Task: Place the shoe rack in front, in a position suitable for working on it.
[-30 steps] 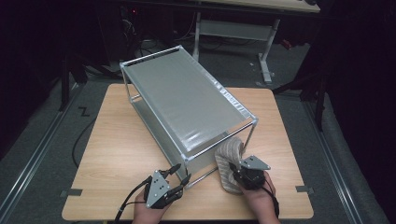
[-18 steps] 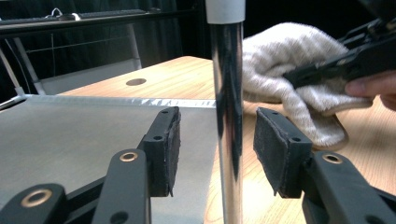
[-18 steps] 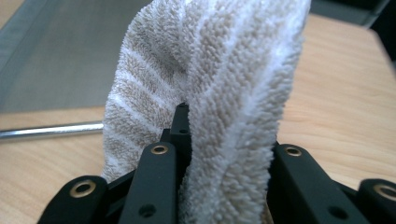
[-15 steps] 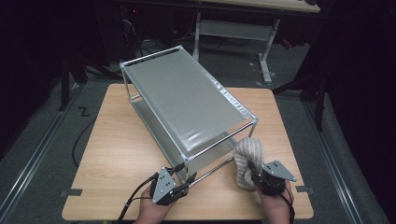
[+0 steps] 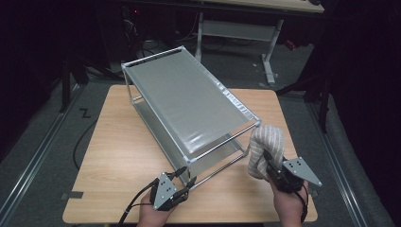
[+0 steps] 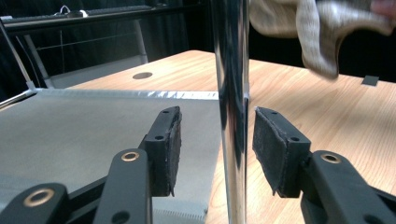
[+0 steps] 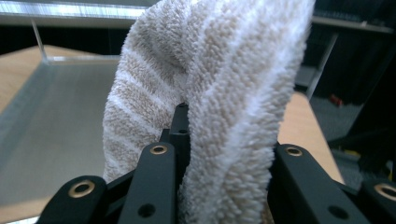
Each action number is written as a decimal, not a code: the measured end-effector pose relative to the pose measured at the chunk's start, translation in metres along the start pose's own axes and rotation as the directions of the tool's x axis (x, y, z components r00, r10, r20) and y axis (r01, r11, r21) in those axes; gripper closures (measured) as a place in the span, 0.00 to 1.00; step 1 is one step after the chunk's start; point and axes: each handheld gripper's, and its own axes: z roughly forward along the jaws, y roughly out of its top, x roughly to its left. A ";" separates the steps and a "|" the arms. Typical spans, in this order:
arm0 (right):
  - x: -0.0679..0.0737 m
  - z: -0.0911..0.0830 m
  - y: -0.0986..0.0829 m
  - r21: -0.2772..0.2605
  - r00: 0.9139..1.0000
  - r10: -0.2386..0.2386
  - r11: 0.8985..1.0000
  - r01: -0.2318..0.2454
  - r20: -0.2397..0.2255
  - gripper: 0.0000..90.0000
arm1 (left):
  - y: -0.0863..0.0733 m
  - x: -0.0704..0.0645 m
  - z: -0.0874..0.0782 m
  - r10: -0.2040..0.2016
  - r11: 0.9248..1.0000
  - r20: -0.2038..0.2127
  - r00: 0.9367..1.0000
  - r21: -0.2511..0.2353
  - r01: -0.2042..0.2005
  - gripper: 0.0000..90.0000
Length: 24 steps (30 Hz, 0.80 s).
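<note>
At the near right of the table (image 5: 118, 142), the right gripper (image 5: 270, 161) holds a striped towel (image 5: 267, 146) clamped between its jaws, lifted off the wood and just beside the near right corner of the rack (image 5: 189, 101). The left gripper (image 5: 187, 177) stands with its jaws parted around the rack's near corner post (image 6: 231, 112), one pad either side, neither clearly pressing on it.

The chief risk, as I judge it, is the rack shifting. It looks light, a wire frame with two thin shelves, and if the towel drags across a shelf or catches on a rail while the left jaws are not closed on the post, the whole frame could slide or turn on the table. A second risk lies in the towel itself: it is bunched thickly in the jaws and droops over them, so a loose fold could snag the corner of the frame or slip out under a pull.

From the high view, the layout is plain: rack set diagonally, towel at its right end, left gripper at the front corner. That view cannot settle how the left jaws stand. The left gripper view does, showing gaps beside the chrome post. The right gripper view shows the towel (image 7: 210, 107) pinched deep between the pads, with the lower shelf (image 7: 51, 140) lying beyond it.
</note>
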 end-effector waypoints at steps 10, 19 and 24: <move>0.004 0.011 0.038 -0.112 1.000 -0.001 0.994 -0.002 -0.019 0.77 | -0.007 -0.011 -0.003 0.040 0.999 -0.056 0.998 -0.018 -0.041 0.76; 0.017 0.036 0.038 -0.086 0.999 -0.024 0.996 0.020 -0.043 0.76 | -0.007 -0.014 -0.006 0.065 0.998 -0.062 0.996 -0.010 -0.065 0.86; 0.028 0.032 0.037 -0.087 0.996 -0.032 0.996 0.025 -0.085 0.76 | -0.007 -0.014 -0.008 0.058 0.998 -0.058 0.997 -0.009 -0.058 0.85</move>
